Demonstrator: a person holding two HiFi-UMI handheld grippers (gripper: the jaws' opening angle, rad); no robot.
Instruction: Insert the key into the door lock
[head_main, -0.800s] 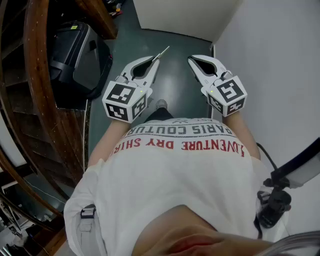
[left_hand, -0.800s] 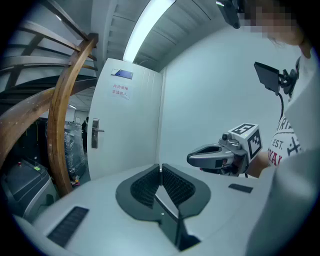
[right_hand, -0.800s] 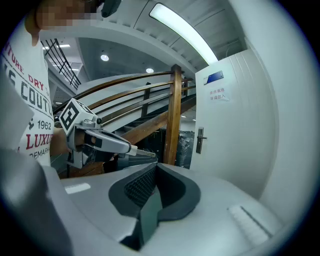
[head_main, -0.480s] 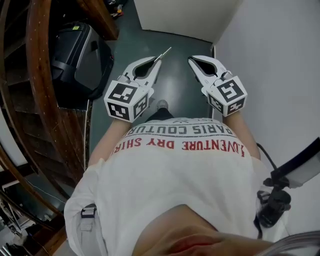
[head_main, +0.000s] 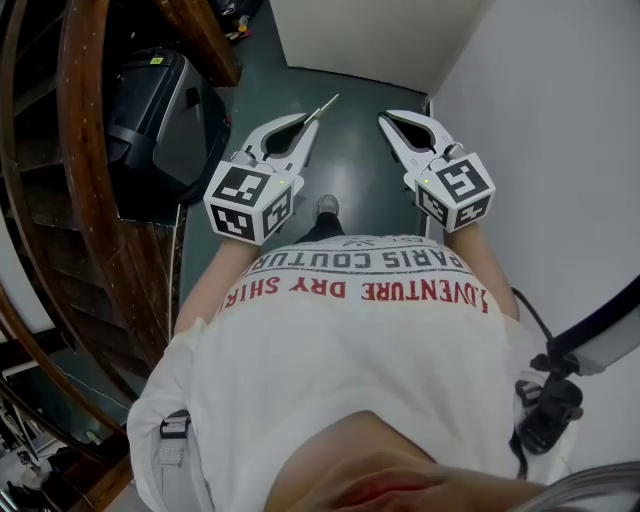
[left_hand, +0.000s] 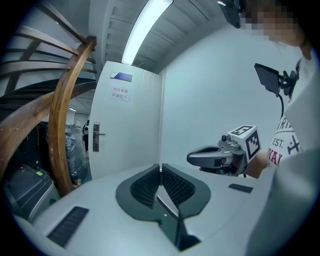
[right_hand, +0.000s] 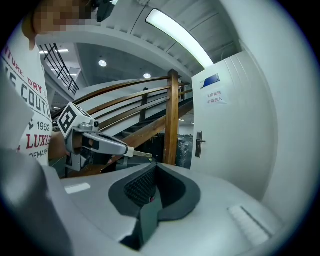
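Key (head_main: 323, 107) in left gripper (head_main: 311, 124), right gripper (head_main: 386, 121) seemingly empty

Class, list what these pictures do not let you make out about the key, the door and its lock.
- Keyhole: in both tongs views the door handle plate is too small to show one.
- Key: its head is hidden inside the left tongs; its teeth are too small.
- Door notice: print too small to read.
- Head view: the lock lies beyond the top edge.
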